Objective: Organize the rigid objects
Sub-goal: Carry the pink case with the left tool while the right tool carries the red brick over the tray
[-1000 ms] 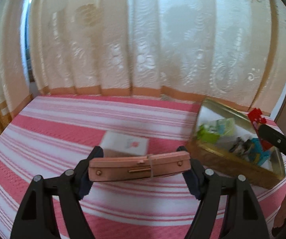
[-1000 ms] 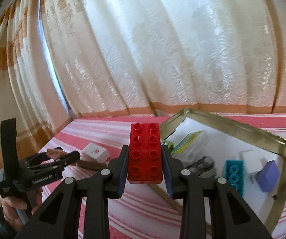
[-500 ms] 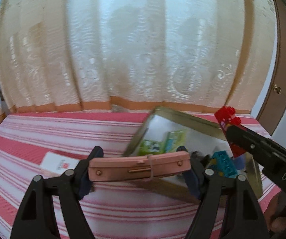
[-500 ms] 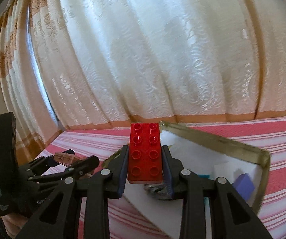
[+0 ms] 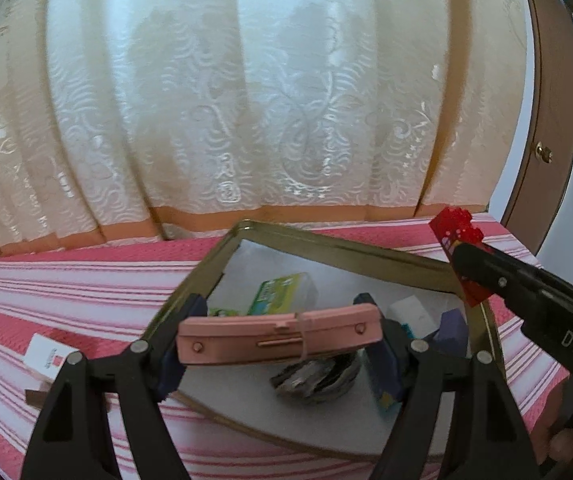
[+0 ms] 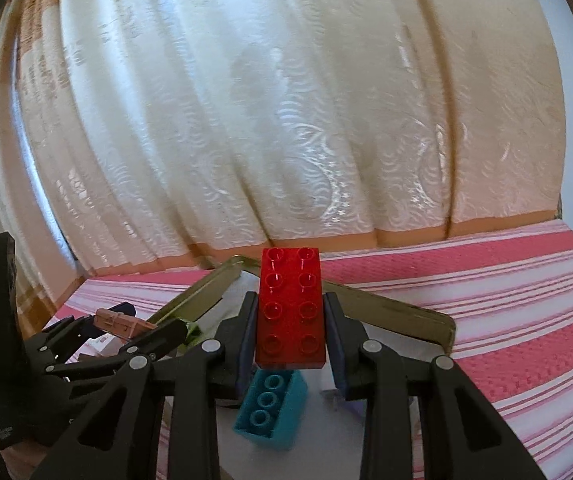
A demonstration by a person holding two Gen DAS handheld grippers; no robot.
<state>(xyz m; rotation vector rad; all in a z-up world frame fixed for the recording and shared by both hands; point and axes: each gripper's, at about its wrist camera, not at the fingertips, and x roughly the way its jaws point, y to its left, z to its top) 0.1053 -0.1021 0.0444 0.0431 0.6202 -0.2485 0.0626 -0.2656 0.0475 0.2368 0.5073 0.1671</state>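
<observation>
Both loads hang over the tin (image 5: 328, 240): left jaws clamp the pink case (image 5: 278, 334) crosswise; right jaws clamp the red brick (image 6: 290, 308) lengthwise, nearer its far right.

Left tool (image 5: 280, 340) clamped wide, angled downward; right tool (image 6: 290, 320) clamped narrow, angled downward.
</observation>
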